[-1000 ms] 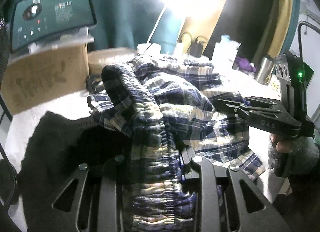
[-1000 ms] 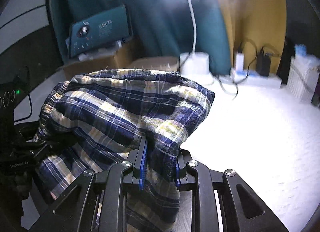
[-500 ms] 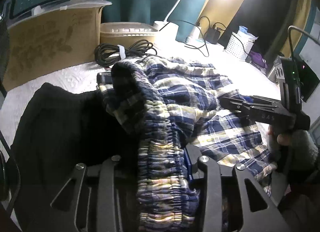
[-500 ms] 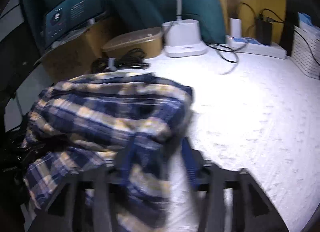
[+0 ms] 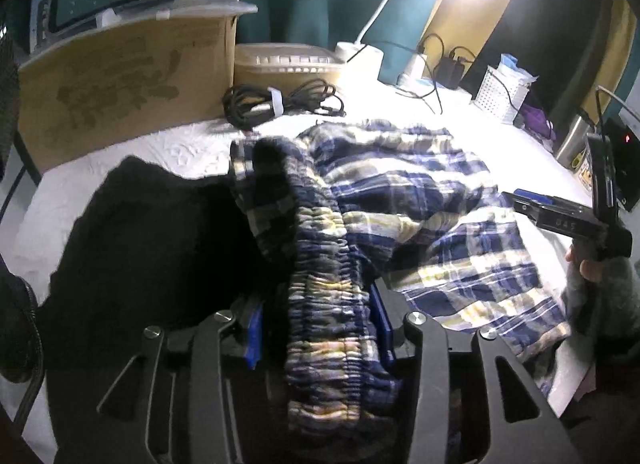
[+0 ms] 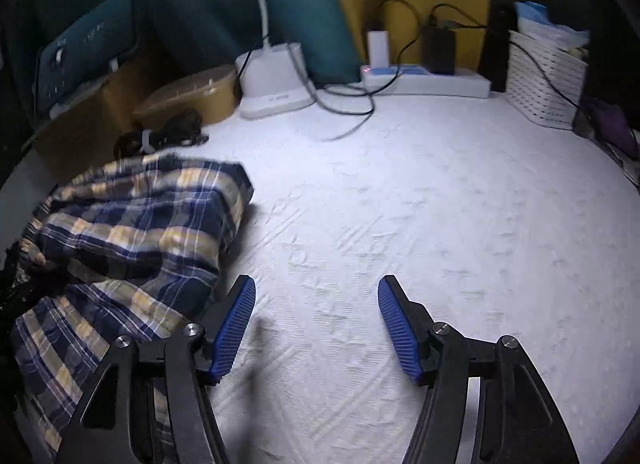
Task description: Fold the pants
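White bedding (image 6: 400, 223), plaid pants (image 5: 420, 203) hem cut off, left gripper (image 5: 316, 328) pads half-hidden

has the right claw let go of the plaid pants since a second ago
Yes. The right claw now stands open over the white cover, and the plaid pants lie to its left, below the coiled cable.

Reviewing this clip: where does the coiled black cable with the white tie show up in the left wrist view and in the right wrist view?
Left wrist view: the coiled black cable lies upper centre, behind the plaid pants.
Right wrist view: it sits at upper left, just beyond the pants.
Shared landmark: the tan lidded container right behind the cable in both.
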